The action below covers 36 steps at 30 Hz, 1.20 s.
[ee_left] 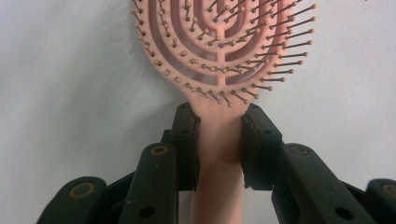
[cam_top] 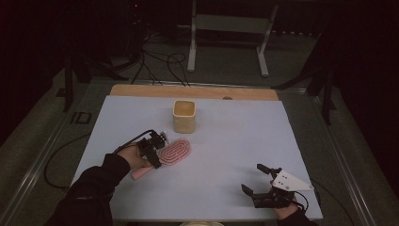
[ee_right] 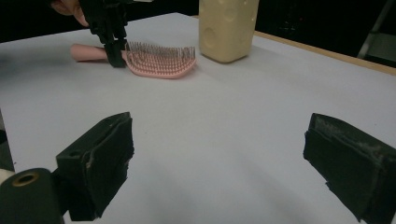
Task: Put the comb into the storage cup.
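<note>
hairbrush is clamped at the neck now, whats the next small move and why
Probably lift the hairbrush a little off the table. The left hand-held gripper has its pads pressed on both sides of the handle just below the bristle head, and the brush lies flat, bristles up. The cream cup stands just beyond it, a likely place to carry it. The right hand-held gripper is open and holds nothing.
</note>
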Tool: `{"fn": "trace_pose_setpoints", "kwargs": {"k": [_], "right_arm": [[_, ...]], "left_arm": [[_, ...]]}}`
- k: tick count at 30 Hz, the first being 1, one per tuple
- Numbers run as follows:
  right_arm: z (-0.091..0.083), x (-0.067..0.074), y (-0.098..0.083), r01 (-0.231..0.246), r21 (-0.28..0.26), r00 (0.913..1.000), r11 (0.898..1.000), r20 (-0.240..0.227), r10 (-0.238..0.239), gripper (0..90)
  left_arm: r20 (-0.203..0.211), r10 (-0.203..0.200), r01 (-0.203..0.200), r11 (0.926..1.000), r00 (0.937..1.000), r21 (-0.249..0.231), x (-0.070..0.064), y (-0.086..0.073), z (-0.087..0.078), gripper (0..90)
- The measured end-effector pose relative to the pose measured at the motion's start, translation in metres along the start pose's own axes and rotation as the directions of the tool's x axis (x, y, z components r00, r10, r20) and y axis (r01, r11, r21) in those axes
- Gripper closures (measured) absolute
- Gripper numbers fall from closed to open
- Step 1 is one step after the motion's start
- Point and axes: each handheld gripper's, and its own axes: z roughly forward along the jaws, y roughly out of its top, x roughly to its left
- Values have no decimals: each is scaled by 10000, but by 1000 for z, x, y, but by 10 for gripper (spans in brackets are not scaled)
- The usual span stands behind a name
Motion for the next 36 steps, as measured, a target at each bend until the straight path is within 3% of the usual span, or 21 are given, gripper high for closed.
{"fn": "trace_pose_setpoints", "kwargs": {"k": [8,15,18,23,27,31,36], "right_arm": [[0,0,0,-55,-11,10000,10000,-7,55,83],[0,0,0,-52,-12,10000,10000,-13,52,83],[0,0,0,-74,-21,10000,10000,-7,73,83],[0,0,0,-89,-33,10000,10000,-13,89,83],[0,-1,0,-80,-40,10000,10000,5,80,83],[0,0,0,-113,-34,9999,9999,-14,113,83],[0,-1,0,-133,-43,9999,9999,7,133,83]], "left_arm": [[29,-276,277,9988,9996,-400,2,-8,-3,712],[-33,-171,167,9969,9998,-771,-1,-13,-10,713],[22,-265,266,9926,9996,-1189,-4,-14,-16,713],[0,-141,139,9851,9999,-1715,-9,-15,-23,713],[57,167,-152,9803,9998,-1968,-16,-13,-27,713],[96,161,-136,9767,9998,-2140,-19,-11,-29,714],[81,459,-428,9714,9989,-2334,-25,-8,-29,713]]}}
